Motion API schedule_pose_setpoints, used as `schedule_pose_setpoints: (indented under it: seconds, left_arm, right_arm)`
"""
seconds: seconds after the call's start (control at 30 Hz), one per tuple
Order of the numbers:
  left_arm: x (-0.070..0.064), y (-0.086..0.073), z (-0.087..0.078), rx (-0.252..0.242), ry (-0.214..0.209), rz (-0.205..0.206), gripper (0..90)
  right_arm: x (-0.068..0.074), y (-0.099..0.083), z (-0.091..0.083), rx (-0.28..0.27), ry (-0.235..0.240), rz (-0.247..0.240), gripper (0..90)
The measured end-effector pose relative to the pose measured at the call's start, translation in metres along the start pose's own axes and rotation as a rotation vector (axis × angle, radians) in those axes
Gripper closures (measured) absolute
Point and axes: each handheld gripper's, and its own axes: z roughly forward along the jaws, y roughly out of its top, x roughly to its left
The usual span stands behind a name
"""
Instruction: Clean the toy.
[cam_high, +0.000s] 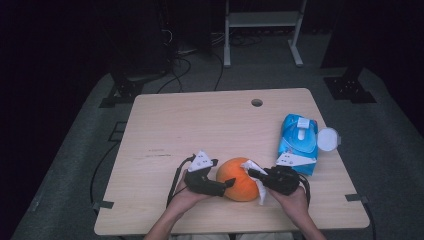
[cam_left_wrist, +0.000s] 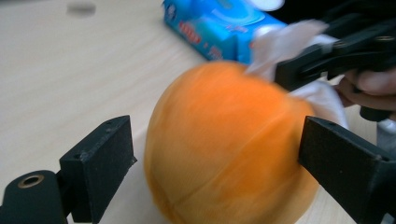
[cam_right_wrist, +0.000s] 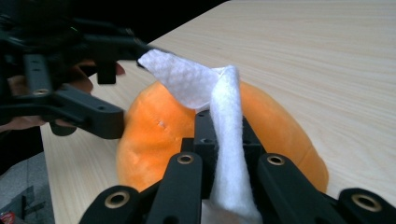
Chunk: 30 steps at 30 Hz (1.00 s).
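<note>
Right hand-held gripper (cam_high: 256, 175): jaws pinched shut on a white wet wipe (cam_right_wrist: 224, 140); the wipe ran up between the jaws and folded over at the top, against the top of the pumpkin.
Right hand (cam_high: 292, 197): gripped the tool from the near desk edge, just right of the pumpkin.
Left hand-held gripper (cam_high: 231, 183): jaws spread wide, one on each side of the orange pumpkin (cam_left_wrist: 224, 144); left gripper view showed gaps both sides, so it straddled rather than clamped. Contact with the rind: couldn't tell.
Left hand (cam_high: 187, 192): held the tool from the near edge, left of the pumpkin; grey three-cornered plate (cam_high: 201, 160) on top of it.
Pumpkin position: sat on the desk (cam_high: 200, 125), near the front edge and a little right of centre, between the two tools.
Wipe in high view: white flap (cam_high: 252, 167) lay over the pumpkin's upper right side, more hung down by its right flank.
Wipes pack (cam_high: 299, 142): blue, flat on the desk just behind the right tool, lid (cam_high: 327, 139) flipped open toward the right edge.
Desk hole (cam_high: 257, 102): round, near the far edge, well apart from everything.
</note>
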Motion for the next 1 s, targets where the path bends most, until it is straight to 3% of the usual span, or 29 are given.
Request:
schedule_pose_setpoints:
  seconds: [0.03, 0.1, 0.13, 0.2, 0.27, 0.33, 0.37, 0.43, 0.47, 0.53, 0.57, 0.67, 0.7, 0.73, 0.8, 0.87, 0.93, 1.0]
  left_arm:
    - [0.0, -0.002, 0.003, 0.012, -0.017, -0.009, 12.8]
    - [-0.006, -0.003, 0.005, 0.011, 0.0, 0.057, 20.0]
    - [-0.012, -0.001, 0.003, 0.002, 0.015, 0.122, 23.6]
    - [-0.019, 0.001, -0.001, -0.018, 0.023, 0.206, 28.0]
    - [-0.025, 0.002, -0.003, -0.035, 0.01, 0.25, 29.3]
    - [-0.026, 0.002, -0.004, -0.048, -0.011, 0.247, 27.5]
    - [-0.025, 0.002, -0.004, -0.053, -0.02, 0.227, 25.1]
    - [-0.022, 0.002, -0.001, -0.04, -0.007, 0.165, 16.2]
    - [-0.019, 0.002, 0.003, -0.016, 0.008, 0.131, 12.1]
    - [-0.014, -0.001, 0.009, 0.025, 0.007, 0.054, 11.0]
    - [-0.013, -0.002, 0.009, 0.026, 0.01, 0.051, 14.4]
    - [-0.029, 0.001, 0.006, 0.005, 0.038, 0.204, 23.9]
    - [-0.032, 0.001, 0.006, 0.004, 0.038, 0.236, 24.8]
    - [-0.035, 0.001, 0.005, 0.0, 0.035, 0.264, 25.1]
    - [-0.034, 0.001, 0.004, -0.011, 0.015, 0.263, 24.9]
    - [-0.029, 0.002, 0.003, -0.027, -0.006, 0.211, 21.1]
    - [-0.02, 0.001, 0.003, -0.021, -0.01, 0.115, 14.4]
    - [-0.014, -0.002, 0.007, 0.012, -0.01, 0.05, 10.2]
  right_arm:
    - [0.001, 0.001, 0.0, -0.002, 0.007, 0.0, 82.8]
    - [0.009, 0.004, 0.001, -0.004, 0.034, -0.014, 82.8]
    - [0.013, 0.005, 0.002, -0.011, 0.051, -0.019, 82.8]
    - [0.022, 0.009, 0.002, -0.025, 0.084, -0.048, 82.7]
    - [0.025, 0.013, -0.001, -0.049, 0.113, -0.059, 82.7]
    - [0.022, 0.015, -0.005, -0.055, 0.094, -0.066, 82.4]
    - [0.019, 0.015, -0.006, -0.05, 0.075, -0.068, 82.4]
    - [0.01, 0.01, -0.009, -0.03, 0.025, -0.055, 82.5]
    - [0.006, 0.009, -0.01, -0.031, 0.026, -0.038, 82.5]
    - [0.005, 0.008, -0.011, -0.022, 0.02, -0.042, 82.7]
    - [0.008, 0.009, -0.01, -0.02, 0.025, -0.049, 82.7]
    - [0.021, 0.012, -0.005, -0.023, 0.073, -0.092, 82.7]
    - [0.027, 0.014, -0.004, -0.021, 0.089, -0.114, 82.7]
    - [0.029, 0.015, -0.003, -0.026, 0.098, -0.121, 82.7]
    - [0.03, 0.018, -0.005, -0.029, 0.087, -0.132, 82.7]
    - [0.024, 0.017, -0.008, -0.034, 0.059, -0.117, 82.7]
    - [0.015, 0.013, -0.01, -0.018, 0.0, -0.123, 82.9]
    - [0.007, 0.008, -0.011, -0.029, 0.017, -0.074, 82.9]
